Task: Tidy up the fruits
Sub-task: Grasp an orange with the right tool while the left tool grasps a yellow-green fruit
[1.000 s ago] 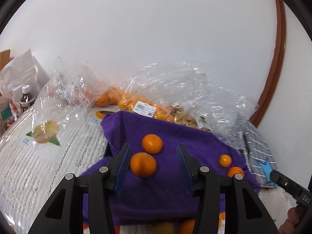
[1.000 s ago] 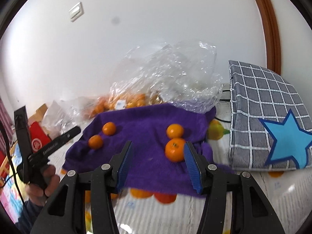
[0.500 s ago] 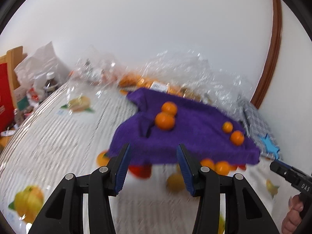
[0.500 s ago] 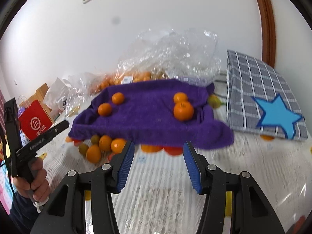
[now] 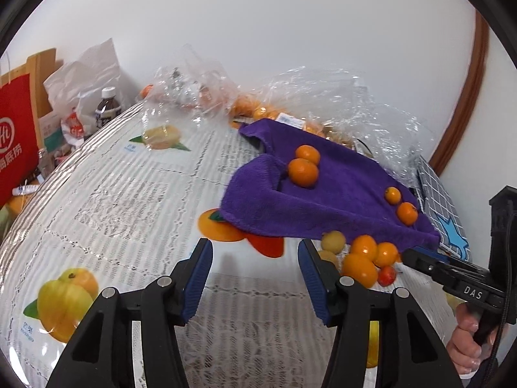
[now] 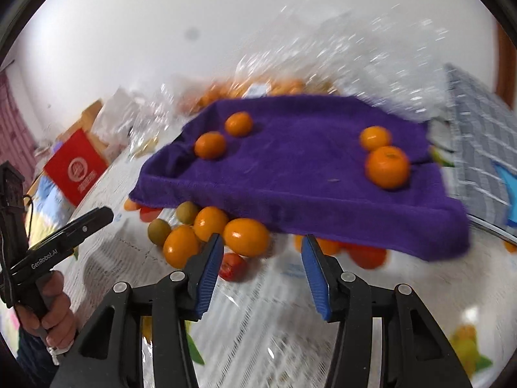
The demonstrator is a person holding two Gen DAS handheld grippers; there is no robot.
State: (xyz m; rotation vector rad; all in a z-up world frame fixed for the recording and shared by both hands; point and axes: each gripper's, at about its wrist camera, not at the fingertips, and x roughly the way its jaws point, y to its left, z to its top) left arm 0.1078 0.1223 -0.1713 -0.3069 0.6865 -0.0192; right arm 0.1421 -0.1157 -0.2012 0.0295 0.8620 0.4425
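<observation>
A purple towel (image 5: 326, 200) lies draped over something raised, with two pairs of oranges on top: one pair (image 5: 303, 172) at its left, one pair (image 5: 406, 213) at its right. It also shows in the right wrist view (image 6: 300, 168). Loose oranges (image 6: 206, 229), two greenish fruits (image 6: 159, 231) and a small red fruit (image 6: 232, 266) sit at its front edge. My left gripper (image 5: 255, 274) is open and empty, short of the towel. My right gripper (image 6: 262, 266) is open and empty, just in front of the loose fruit.
Clear plastic bags (image 5: 323, 97) with more oranges lie behind the towel against the wall. A grey checked bag with a blue star (image 5: 442, 213) is at the right. A red paper bag (image 5: 14, 135), a bottle (image 5: 108, 106) and clutter stand at the left. The tablecloth (image 5: 113, 194) has printed fruit.
Both grippers have pulled back from over the towel and its oranges. The loose fruit at the towel's front edge has come into view. Both stayed open.
</observation>
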